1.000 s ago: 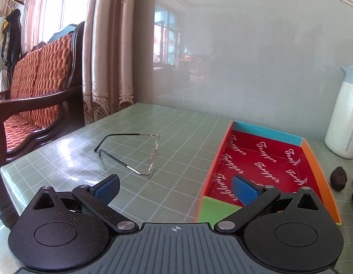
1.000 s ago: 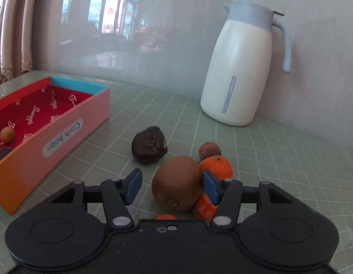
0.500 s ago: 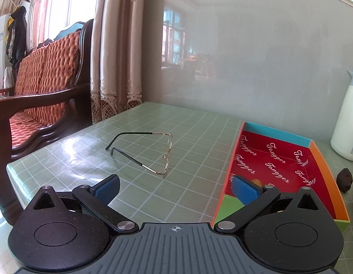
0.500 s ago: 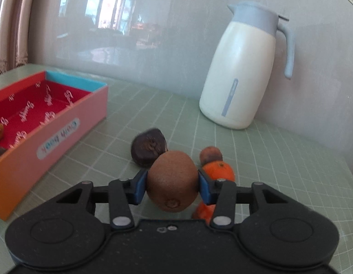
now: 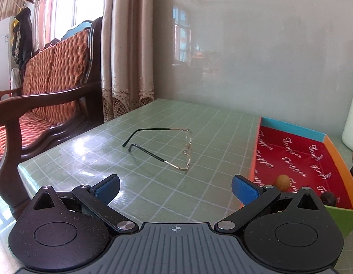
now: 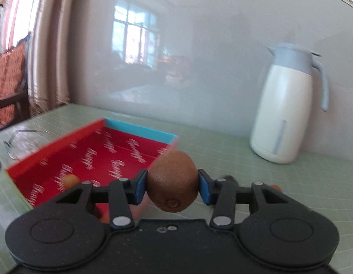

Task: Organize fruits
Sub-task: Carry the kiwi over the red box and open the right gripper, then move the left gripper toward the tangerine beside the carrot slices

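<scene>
Now the right tool (image 6: 172, 186) is clenched on the kiwi (image 6: 172, 180), carried above the tabletop (image 6: 268, 175) with the red box (image 6: 103, 157) lying just ahead and to its left, while the left tool (image 5: 175, 186) hangs released beside that box.

Glossy pale grey-green wall (image 5: 256, 52) fills the upper right of both views; it mirrors a bright window. Beige lace-hemmed curtains (image 5: 128, 50) hang at upper left, daylight behind them. Dark wooden armchair (image 5: 50, 86) with orange woven cushions stands at left. Coat and hat (image 5: 22, 34) hang at far left. Tabletop (image 5: 167, 123) carries a shiny green grid cover.
</scene>
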Tool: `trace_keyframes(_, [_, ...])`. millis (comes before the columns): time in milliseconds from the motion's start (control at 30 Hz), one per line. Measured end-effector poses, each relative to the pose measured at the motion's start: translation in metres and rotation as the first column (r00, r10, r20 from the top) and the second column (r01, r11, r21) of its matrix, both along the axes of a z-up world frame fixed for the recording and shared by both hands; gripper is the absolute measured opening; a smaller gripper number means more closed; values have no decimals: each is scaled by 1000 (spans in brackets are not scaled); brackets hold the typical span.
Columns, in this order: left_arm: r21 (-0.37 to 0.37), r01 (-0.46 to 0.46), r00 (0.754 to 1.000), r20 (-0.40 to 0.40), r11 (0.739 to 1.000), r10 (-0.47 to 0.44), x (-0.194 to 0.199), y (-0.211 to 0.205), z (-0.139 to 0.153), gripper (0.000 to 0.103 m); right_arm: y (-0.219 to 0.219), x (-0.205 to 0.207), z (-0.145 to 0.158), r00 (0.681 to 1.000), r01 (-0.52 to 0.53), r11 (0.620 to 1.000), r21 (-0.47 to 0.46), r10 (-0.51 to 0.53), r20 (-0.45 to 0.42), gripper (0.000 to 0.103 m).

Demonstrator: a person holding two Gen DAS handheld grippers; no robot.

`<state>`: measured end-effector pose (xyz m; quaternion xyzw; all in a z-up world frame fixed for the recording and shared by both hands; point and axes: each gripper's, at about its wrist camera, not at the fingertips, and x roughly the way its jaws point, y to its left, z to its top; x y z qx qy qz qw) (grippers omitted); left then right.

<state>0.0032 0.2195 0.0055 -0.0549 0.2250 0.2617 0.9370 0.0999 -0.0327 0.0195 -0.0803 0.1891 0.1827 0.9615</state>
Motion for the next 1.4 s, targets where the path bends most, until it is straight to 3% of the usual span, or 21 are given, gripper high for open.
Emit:
trace_keyframes(200, [5,-11,1000,-12,1000,11,-4,7,-2,103,26,-5,-1,999,-49,998,30,49,12,44])
trace_keyframes(333, [3,-24,999,-23,1000,24,-8,13,-3,103,41,2,-9,996,-80,997,-5,80,-24,45])
trace_keyframes(467, [-14,-37,999,-15,999,37,-10,19,-3,103,41,-6,-8,997,-74,997,-10,74,19,49])
trace_keyframes(667, [-13,-10,1000,-6,1000,10,-7,10,-1,103,2,-5,-1,999,35,997,70,-38,35,62])
trace_keyframes(833, [-17,20,1000,9,1000,-20,-3,-2,3,103,-41,2,4,991,133,983,123,-135,14,62])
trace_keyframes(1033, [-25,72,997,38,997,-71,3,-22,8,103,-82,1,9,973,223,969,104,-228,41,64])
trace_keyframes(1400, [-17,224,972,75,974,-222,21,-92,17,103,-153,-5,13,927,365,922,131,-372,39,68])
